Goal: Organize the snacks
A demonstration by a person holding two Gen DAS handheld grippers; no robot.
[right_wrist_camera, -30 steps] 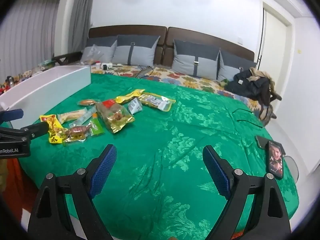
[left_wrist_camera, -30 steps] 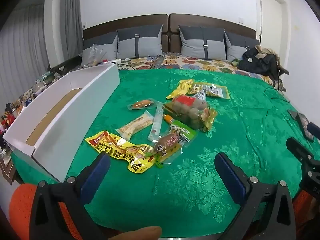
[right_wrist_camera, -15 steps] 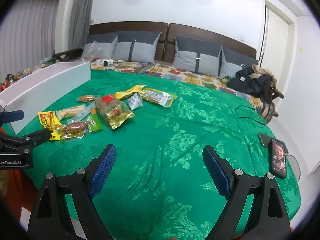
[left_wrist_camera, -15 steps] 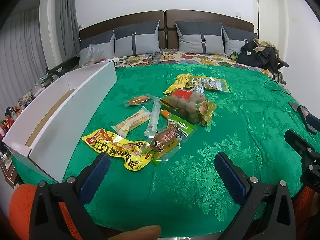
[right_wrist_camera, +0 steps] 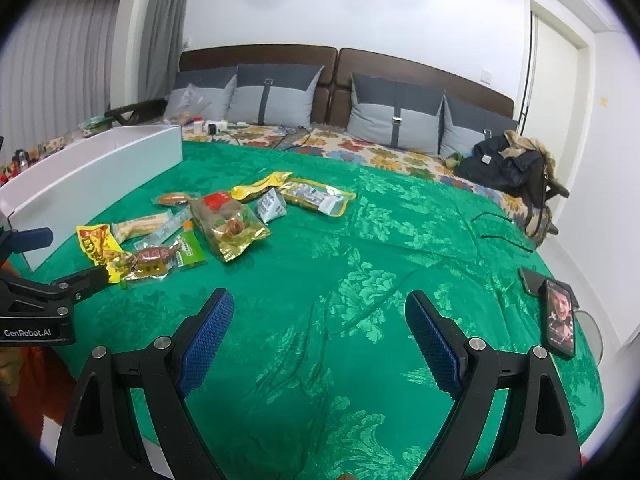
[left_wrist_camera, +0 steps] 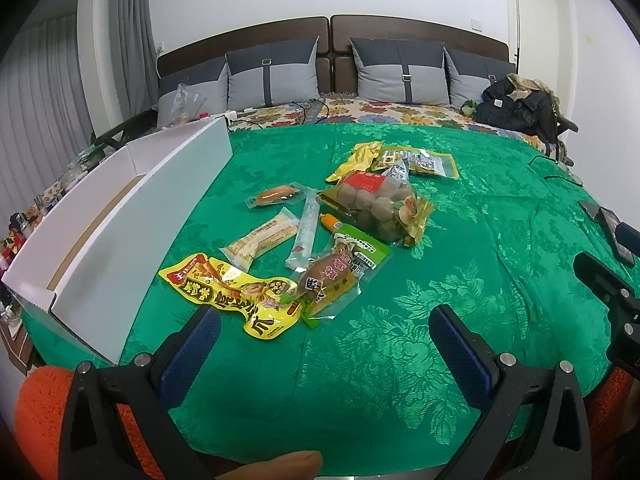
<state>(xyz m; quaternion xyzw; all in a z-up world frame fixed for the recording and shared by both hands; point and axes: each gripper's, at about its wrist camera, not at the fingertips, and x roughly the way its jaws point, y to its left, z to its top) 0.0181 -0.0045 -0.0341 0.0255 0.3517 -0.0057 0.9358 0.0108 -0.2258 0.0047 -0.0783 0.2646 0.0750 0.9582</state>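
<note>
Meanwhile, the left gripper [left_wrist_camera: 324, 334] has advanced toward the snacks [left_wrist_camera: 320, 236], which now fill more of its view; the yellow packet [left_wrist_camera: 232, 294] lies just beyond its tips. Nothing has been lifted, so sorting has probably not begun. Both grippers are spread wide and empty. The right gripper [right_wrist_camera: 320, 338] hovers over bare green bedspread [right_wrist_camera: 360, 280], right of the pile. The white box [left_wrist_camera: 120, 216] waits at the left.

The white box [left_wrist_camera: 132, 216] runs out past the left edge in the right wrist view; print on the snack packets [left_wrist_camera: 236, 292] is perhaps too small to read; the finger [left_wrist_camera: 280, 466] is cut off below.
</note>
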